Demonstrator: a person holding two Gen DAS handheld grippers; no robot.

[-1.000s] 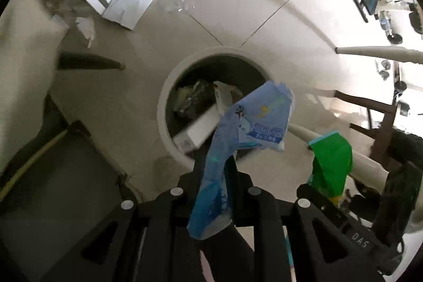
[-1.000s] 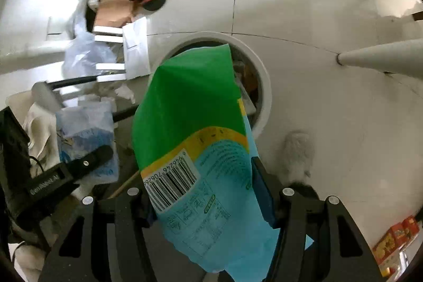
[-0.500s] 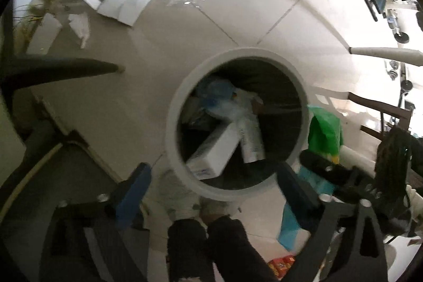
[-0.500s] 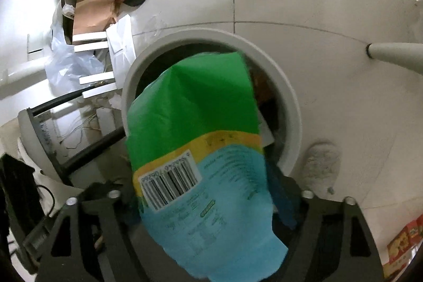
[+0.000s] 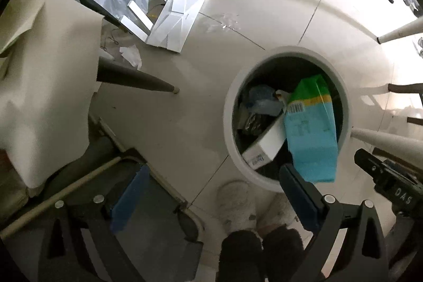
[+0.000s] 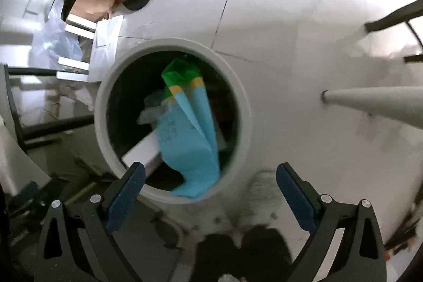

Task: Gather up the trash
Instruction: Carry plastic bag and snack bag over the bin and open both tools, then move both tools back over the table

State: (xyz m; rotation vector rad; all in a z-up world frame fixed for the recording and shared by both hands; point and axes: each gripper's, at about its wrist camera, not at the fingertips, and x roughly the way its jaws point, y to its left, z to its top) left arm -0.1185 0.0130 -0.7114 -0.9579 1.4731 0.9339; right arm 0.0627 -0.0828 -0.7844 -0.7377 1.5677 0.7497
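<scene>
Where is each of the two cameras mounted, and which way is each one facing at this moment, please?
Left wrist: on the left tool, facing down at the floor and the trash bin; its own open fingers and the person's feet show.
Right wrist: on the right tool, facing down into the bin; its fingers, opening, with nothing between them, and the feet show.
Shared: the bin, the green-and-blue bag in it, the white box.
</scene>
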